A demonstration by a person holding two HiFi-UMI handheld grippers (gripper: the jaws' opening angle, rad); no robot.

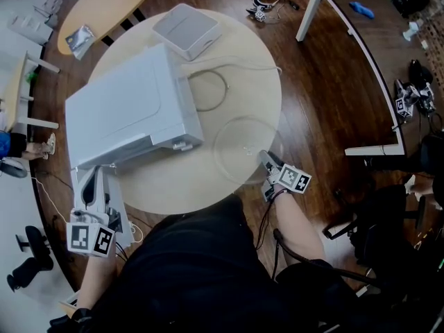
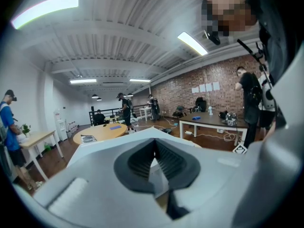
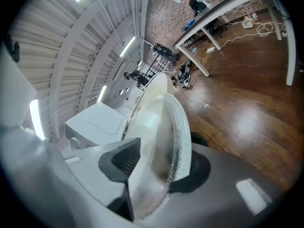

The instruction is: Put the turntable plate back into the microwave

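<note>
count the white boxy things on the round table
2: the microwave on the round table's left side, and a smaller flat white box at its far edge. None seems hidden.

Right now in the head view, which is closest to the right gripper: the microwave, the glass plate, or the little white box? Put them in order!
1. Glass plate: gripped by the right gripper, on the right.
2. Microwave: over on the left.
3. Little white box: farthest back, behind the microwave.
</note>
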